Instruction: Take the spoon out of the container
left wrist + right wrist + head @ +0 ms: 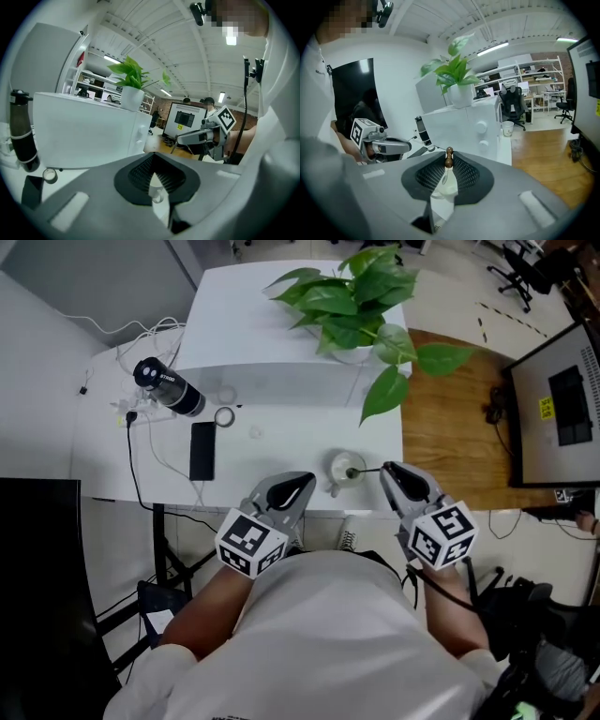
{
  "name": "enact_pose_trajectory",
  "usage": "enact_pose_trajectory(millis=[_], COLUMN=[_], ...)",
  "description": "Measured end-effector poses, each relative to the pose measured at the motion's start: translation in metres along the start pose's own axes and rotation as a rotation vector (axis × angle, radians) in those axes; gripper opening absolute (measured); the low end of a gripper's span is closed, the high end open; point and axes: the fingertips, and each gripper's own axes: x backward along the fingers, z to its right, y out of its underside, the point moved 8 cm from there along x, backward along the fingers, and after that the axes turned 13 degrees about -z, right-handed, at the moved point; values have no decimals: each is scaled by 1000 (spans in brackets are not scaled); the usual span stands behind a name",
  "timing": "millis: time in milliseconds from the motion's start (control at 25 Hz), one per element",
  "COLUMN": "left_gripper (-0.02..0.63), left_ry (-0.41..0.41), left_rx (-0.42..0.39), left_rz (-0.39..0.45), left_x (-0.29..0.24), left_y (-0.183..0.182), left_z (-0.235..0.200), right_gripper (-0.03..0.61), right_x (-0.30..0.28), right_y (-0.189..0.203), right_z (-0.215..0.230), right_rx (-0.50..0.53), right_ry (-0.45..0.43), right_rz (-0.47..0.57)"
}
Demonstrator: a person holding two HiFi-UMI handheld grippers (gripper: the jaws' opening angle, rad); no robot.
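Spoon (367, 470): thin metal stem with a brown beaded end. The bead is pinched between the tips of the right gripper (449, 158), whose jaws are clamped on it with nothing else in them. In the head view the bowl end sits at or just inside the rim of the container (345, 465). This is a small clear vessel at the front edge of the desk (281, 442), toward its right front corner. By my reading the spoon is not out yet.

The left gripper (305, 482) has its tips together and holds nothing. It sits just beside the container on the left, apparently not touching it.

Notes for the lift:
- Raise along the line of the stem until the bowl clears the rim, and only then move sideways. A sideways pull with the bowl inside would likely lever the light container toward the desk edge.
- The hold is on a round bead at the very end, so the stem can swing. Go slowly and do not roll the wrist.
- If the container lifts or slides, the left gripper is well placed to steady it.
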Motion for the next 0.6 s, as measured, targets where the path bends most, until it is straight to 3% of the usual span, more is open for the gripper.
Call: enact_pose_trajectory(millis=[600], left_gripper=[5], left_ry=[25], left_rx=[-69], left_rz=[52], left_x=[15], left_y=[-14], left_z=[18], right_gripper=[57], right_x=[35], right_y=[-8], right_z=[-27], right_rx=[17], right_ry=[35], right_rz=[91])
